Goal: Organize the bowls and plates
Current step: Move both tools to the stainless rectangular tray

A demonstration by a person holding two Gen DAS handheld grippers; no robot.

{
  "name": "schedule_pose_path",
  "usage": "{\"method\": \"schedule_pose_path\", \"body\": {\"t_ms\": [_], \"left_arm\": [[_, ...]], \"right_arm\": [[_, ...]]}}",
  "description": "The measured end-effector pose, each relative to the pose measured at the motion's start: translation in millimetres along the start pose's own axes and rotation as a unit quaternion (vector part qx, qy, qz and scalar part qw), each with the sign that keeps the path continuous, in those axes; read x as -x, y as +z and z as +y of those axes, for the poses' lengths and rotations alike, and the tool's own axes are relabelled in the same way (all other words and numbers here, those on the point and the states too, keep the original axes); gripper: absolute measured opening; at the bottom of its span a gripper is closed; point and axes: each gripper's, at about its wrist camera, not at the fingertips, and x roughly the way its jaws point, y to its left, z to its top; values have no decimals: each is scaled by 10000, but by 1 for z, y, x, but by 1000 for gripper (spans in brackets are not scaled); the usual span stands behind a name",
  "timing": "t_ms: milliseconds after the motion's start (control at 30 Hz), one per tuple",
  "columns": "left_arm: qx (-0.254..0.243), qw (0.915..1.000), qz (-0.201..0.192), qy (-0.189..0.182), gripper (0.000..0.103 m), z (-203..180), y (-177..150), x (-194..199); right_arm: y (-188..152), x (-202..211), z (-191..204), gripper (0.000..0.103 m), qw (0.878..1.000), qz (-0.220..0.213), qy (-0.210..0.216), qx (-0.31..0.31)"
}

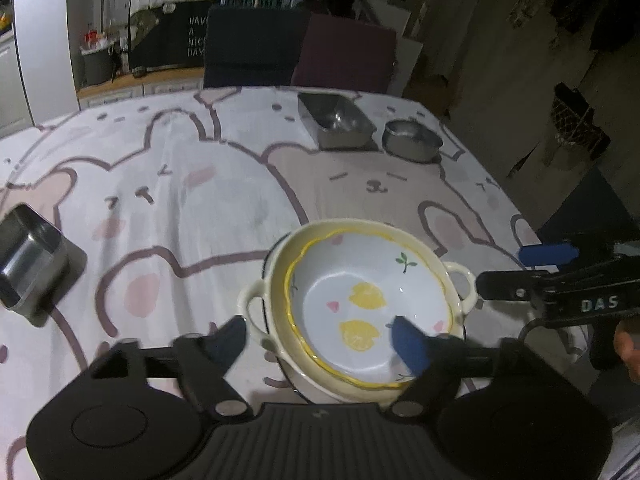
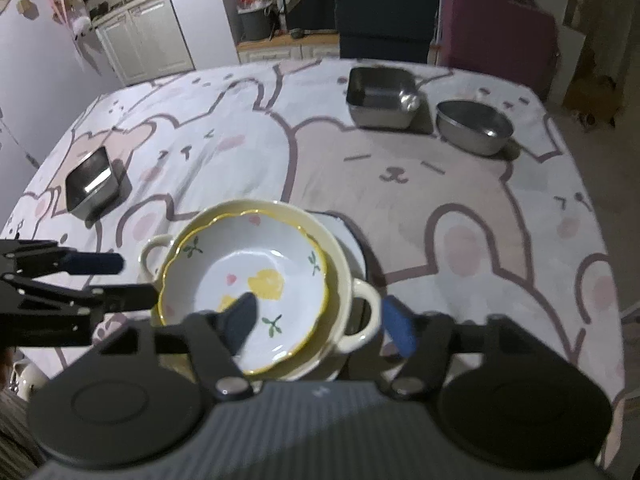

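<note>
Lemon bowl nested, both grippers let go.

Your left gripper [image 1: 320, 338] and right gripper [image 2: 320, 324] stand spread and empty over the white lemon-patterned bowl with the yellow rim [image 1: 370, 304], which sits slightly askew inside the cream two-handled ceramic bowl [image 1: 460, 278] on the bear-print tablecloth [image 1: 200, 184]. Pull away carelessly and a fingertip could clip a rim and shift the stack.

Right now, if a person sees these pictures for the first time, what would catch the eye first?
First the lemon bowl, nested in a cream two-handled bowl at the near edge of the table, with both grippers, left and right, open around it. Next the bear-print tablecloth covering the table. Last the steel dishes: a square tin on the left, a rectangular tin and a round bowl at the far side.
</note>
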Motion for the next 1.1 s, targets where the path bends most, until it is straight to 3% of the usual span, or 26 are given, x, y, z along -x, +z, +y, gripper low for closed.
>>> {"method": "schedule_pose_path", "body": {"t_ms": [67,167,400,567,900,1100], "left_arm": [[-67,9998,-141,85,97,6,0,10],[-67,9990,-359,240,101,20,1,24],[160,9942,-850,639,103,80,16,57],[415,9904,-966,893,103,129,29,68],[1052,9808,-924,1358,103,237,53,53],[1164,9795,-757,1462,103,283,66,29]], "right_arm": [[-3,9,0,94,9999,-122,-35,-28],[-5,20,4,103,9995,-302,-51,-45],[3,32,42,103,9970,-778,7,32],[18,28,85,103,9941,-1026,354,-52],[59,-27,175,103,9910,-777,1072,-179],[80,-77,211,103,9882,-506,1257,-708]]}}
